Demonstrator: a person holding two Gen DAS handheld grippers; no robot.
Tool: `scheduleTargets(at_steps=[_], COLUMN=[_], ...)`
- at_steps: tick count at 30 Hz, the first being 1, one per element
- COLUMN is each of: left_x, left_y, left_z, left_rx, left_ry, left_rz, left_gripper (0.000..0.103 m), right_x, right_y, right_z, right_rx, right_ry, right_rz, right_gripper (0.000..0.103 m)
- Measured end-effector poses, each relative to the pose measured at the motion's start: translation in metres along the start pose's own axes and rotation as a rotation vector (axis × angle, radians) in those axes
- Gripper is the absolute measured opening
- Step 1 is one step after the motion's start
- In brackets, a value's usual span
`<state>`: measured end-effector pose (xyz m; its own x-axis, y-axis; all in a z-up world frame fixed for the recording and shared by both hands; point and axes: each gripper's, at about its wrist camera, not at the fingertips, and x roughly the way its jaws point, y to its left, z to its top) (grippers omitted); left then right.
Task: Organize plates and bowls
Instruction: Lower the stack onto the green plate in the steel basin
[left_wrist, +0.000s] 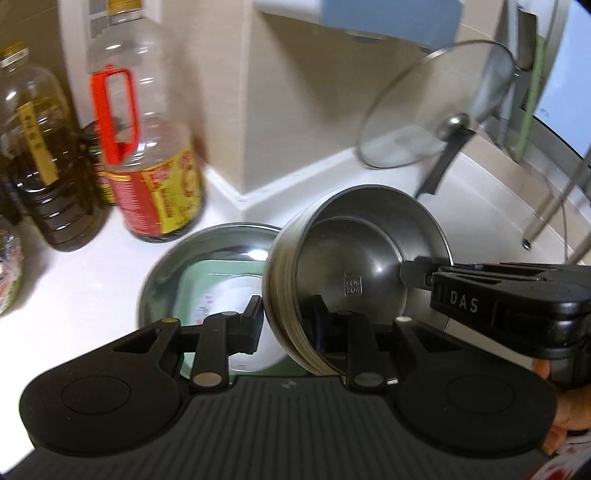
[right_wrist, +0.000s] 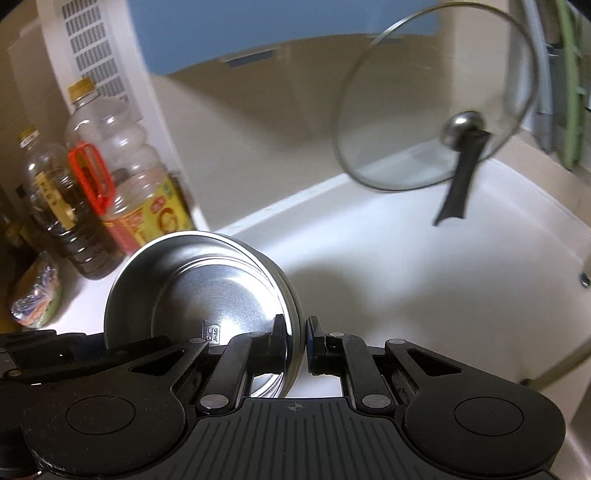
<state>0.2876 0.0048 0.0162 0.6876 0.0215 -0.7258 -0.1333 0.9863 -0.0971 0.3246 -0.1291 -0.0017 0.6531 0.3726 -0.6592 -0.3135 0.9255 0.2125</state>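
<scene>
Steel bowls (left_wrist: 354, 266): perhaps four (nested) | left gripper (left_wrist: 286, 319), right gripper (right_wrist: 295, 343): both clamping rim | bottles (left_wrist: 147, 147): two

Dim, warm indoor light — motion blur smears the bottles (left_wrist: 147, 155) and glass lid (right_wrist: 432, 96); fisheye bends the edges.

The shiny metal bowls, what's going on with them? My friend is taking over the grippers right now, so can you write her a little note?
Left gripper: shut on the rim of the tilted stack of nested steel bowls.
Right gripper: shut on the same stack's opposite rim.
Below: wide steel basin on the white counter, holding a pale green tray.
Done: stack gripped with both grippers, apparently off the counter.
Left: set it down where it belongs; destination not visible.
</scene>
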Motion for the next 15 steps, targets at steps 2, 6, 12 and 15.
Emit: scheduleTargets(at_steps=[2,6,12,15], left_x=[0.002,0.004,0.011,0.015], left_y=[0.008,0.026,0.042,0.049], left_z=[0.001,-0.001,-0.004,-0.005], left_rx=[-0.015,-0.038,-0.071,-0.082], left_ry=[0.006,0.025,0.051,0.063], left_rz=[0.015,0.037,0.058,0.062], left_gripper=[0.023,0.023,0.023,0.023], right_x=[0.008,0.022,0.040,0.047], right_y=[0.009,0.021,0.033,0.038], right_z=[0.002,0.003,0.003,0.003], right_rx=[-0.011,-0.034,-0.060,-0.066], right_ry=[0.016,0.045,0.086,0.101], right_rz=[0.014,0.032,0.046,0.048], right_gripper=[0.010,0.010,0.010,0.010])
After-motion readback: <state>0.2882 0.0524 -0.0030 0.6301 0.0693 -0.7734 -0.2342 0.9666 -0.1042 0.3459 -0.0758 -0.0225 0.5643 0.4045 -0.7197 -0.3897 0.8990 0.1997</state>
